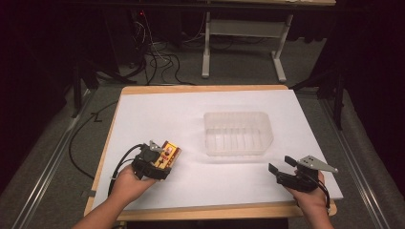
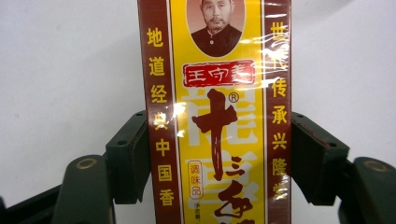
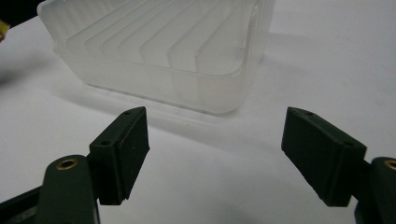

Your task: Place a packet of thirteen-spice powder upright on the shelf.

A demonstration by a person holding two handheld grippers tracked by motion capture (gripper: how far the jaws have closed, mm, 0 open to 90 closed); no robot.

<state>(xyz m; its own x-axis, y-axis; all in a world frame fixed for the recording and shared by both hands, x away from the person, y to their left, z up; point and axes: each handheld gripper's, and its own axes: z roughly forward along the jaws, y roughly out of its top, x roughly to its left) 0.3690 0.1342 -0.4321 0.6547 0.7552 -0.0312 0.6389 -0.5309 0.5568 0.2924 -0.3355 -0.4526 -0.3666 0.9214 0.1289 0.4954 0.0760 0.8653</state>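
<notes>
In the lower left of the high view, the left gripper [image 1: 160, 160] grips a yellow and dark red seasoning box [image 1: 170, 153], which sits low over the white bench [image 1: 157, 114]; whether it touches the surface is hard to tell from that angle. In the left gripper view the box [image 2: 217, 121] runs up the centre of the frame, with both jaws pressed flat against its dark red side bands. The clear plastic tub [image 1: 237, 133] stands at the middle of the high view, apart from the box and to its right. In the lower right of that view the right gripper [image 1: 282, 164] rests with its jaws spread and nothing between them. In the right gripper view the tub [image 3: 159, 51] fills the upper left, just beyond the jaws.
</notes>
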